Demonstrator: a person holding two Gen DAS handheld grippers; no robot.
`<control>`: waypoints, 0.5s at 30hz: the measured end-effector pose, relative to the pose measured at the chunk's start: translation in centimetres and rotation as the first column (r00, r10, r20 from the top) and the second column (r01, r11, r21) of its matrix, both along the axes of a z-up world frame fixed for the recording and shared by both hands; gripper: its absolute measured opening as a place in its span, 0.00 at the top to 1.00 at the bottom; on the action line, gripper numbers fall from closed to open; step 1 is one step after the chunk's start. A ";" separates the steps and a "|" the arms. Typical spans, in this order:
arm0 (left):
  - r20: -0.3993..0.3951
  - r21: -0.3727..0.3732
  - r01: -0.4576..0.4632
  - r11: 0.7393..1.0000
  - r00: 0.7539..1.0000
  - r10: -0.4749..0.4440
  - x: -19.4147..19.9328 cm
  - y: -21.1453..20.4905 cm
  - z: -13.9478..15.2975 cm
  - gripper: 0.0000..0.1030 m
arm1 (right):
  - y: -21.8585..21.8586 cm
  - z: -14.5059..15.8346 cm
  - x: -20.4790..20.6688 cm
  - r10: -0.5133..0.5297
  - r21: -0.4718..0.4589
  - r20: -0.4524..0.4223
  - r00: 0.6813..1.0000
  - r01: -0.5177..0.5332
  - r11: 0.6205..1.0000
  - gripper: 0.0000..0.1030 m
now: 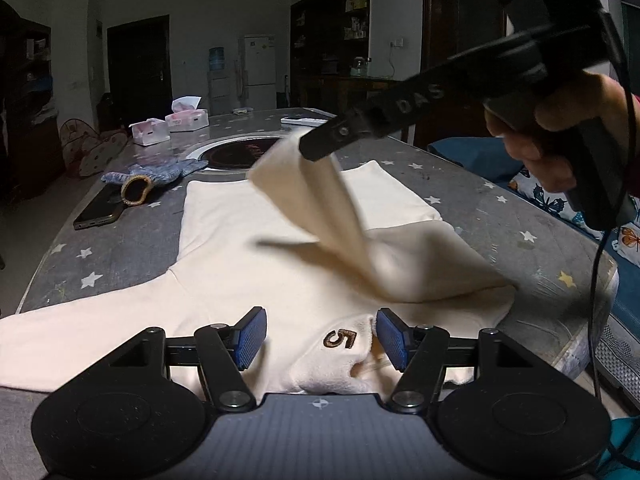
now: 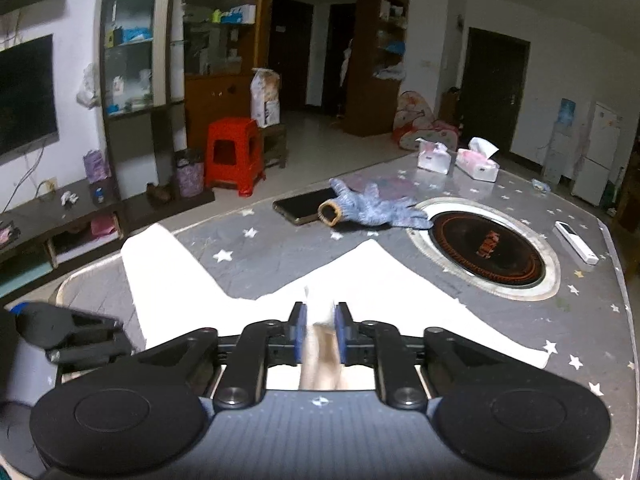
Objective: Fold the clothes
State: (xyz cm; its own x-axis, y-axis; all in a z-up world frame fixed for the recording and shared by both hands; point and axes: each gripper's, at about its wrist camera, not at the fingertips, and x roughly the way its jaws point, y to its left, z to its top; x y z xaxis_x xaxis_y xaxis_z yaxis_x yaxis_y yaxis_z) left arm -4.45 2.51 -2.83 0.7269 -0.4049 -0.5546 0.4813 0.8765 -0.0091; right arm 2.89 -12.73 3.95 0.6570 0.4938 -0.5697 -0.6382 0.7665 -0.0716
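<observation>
A cream sweatshirt (image 1: 240, 256) lies spread on the grey star-patterned table (image 1: 120, 248), collar with a brown "5" (image 1: 340, 339) nearest me. My left gripper (image 1: 320, 338) is open and empty, its blue pads on either side of the collar, just above it. My right gripper (image 2: 320, 326) is shut on the cuff of the right sleeve (image 2: 320, 334). In the left wrist view the right gripper (image 1: 316, 146) holds that sleeve (image 1: 320, 208) lifted over the shirt's body. The shirt (image 2: 360, 280) also shows below in the right wrist view.
A blue knit glove (image 1: 148, 174) lies on a phone (image 1: 98, 210) at the far left of the table. Two tissue boxes (image 1: 170, 126) stand behind. A round inset cooktop (image 2: 486, 246) and a white remote (image 2: 576, 242) lie beyond the shirt. The table edge is at right.
</observation>
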 end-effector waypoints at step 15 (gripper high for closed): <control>0.020 -0.001 -0.062 0.998 0.998 0.062 2.5 0.9 1.2 0.37 | -7.6 -3.9 -4.1 -0.019 -0.179 -0.153 0.988 -0.009 0.984 0.50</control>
State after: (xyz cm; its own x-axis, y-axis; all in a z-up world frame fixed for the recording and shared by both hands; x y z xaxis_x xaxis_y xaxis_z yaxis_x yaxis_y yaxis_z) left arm -1.97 3.46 -1.65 0.7614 -0.3592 -0.5397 0.4263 0.9046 -0.0005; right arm -1.19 -20.34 0.07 0.5572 0.3715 -0.7426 -0.6483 0.7535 -0.1096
